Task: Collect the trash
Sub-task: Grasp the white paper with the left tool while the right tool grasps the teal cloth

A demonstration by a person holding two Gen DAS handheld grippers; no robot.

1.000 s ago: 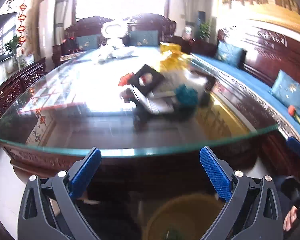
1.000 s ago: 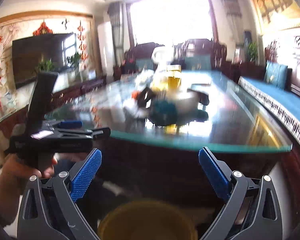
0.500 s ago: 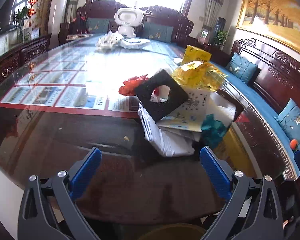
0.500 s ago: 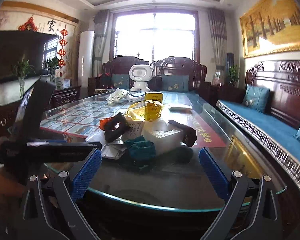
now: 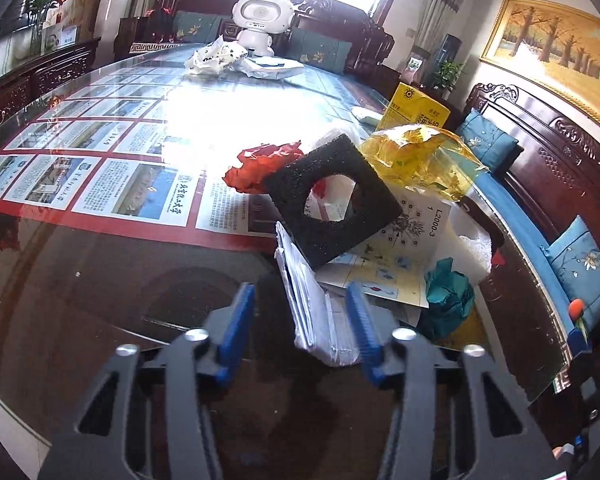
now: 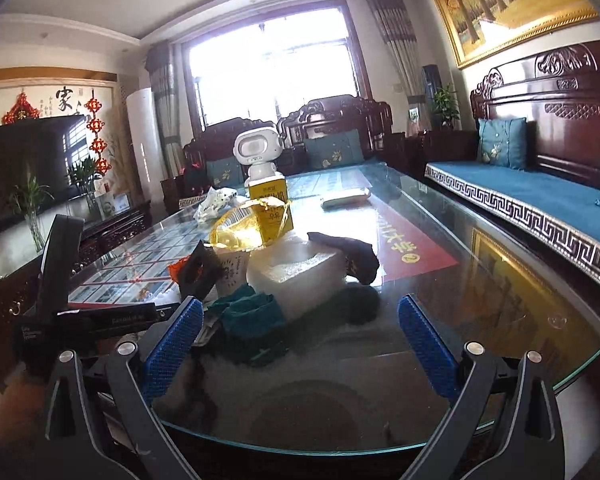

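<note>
While tongs [image 5: 300, 330] narrow, square black foam [image 5: 332, 200] tops paper.

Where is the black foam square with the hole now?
In the left wrist view, the black foam square leans atop the trash pile, between the red wrapper and yellow cellophane.

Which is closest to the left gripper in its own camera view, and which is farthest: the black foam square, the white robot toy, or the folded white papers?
From the left gripper:
1. Folded white papers, between its fingers.
2. Black foam square, just behind, atop the pile.
3. White robot toy, at the table's far end.
</note>
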